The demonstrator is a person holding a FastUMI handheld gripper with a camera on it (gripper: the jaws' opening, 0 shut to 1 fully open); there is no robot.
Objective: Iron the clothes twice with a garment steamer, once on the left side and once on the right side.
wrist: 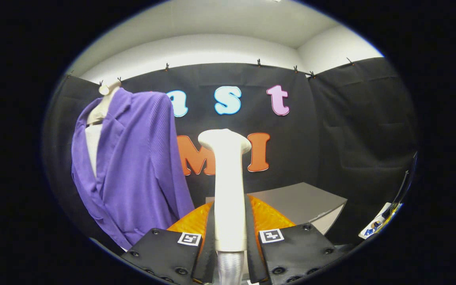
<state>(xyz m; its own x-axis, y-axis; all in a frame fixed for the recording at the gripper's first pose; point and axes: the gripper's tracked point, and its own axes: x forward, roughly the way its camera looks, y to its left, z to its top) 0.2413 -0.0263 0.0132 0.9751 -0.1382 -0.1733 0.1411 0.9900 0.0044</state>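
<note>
Garment steamer (228,186), cream handle with flared head, stands upright at centre frame; we log the gripper (230,237) closed on it, both fingers pressing its sides, ribbed hose (230,267) below. Purple garment (133,166) hangs on a pale mannequin (93,138) at left of frame, well beyond the fingers. Grey table (303,202) sits at lower right, behind the steamer.
</note>
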